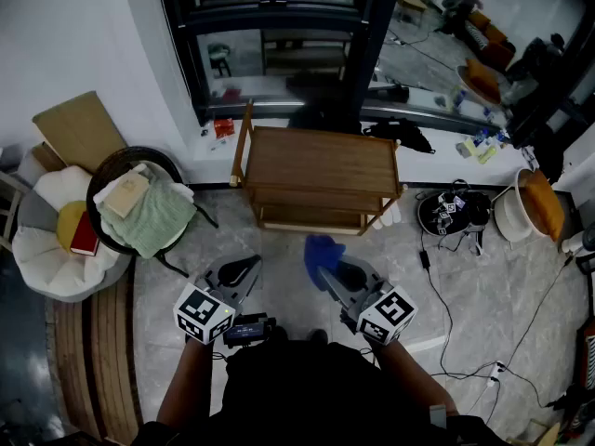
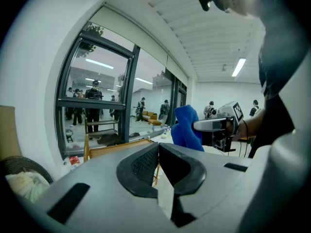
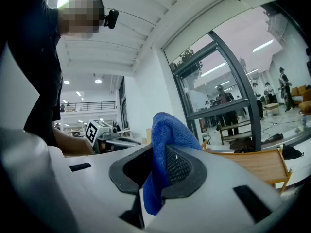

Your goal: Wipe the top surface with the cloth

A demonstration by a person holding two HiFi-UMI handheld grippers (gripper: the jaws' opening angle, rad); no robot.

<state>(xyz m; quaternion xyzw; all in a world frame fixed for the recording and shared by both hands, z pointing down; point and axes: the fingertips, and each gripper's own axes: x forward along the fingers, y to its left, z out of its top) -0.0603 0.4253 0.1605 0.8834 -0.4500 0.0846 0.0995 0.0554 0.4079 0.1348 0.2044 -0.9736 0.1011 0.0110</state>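
A wooden shelf table [image 1: 321, 159] stands against the window wall, its bare top facing up. A blue cloth [image 1: 321, 253] hangs in front of it, pinched in my right gripper [image 1: 337, 272], which is shut on it. In the right gripper view the cloth [image 3: 163, 144] sticks up between the jaws, with the table's top [image 3: 252, 161] beyond. My left gripper [image 1: 244, 269] is shut with nothing in it, held to the left of the right one. The left gripper view shows its jaws closed together [image 2: 158, 154], the table [image 2: 114, 147] beyond and the cloth [image 2: 185, 127] to the right.
A round basket chair [image 1: 139, 203] with green and white cloths stands left of the table, a white cushion [image 1: 51, 235] with a red book beside it. Cables [image 1: 446, 277] and a dark bag [image 1: 456, 212] lie on the floor at right. The floor is grey tile.
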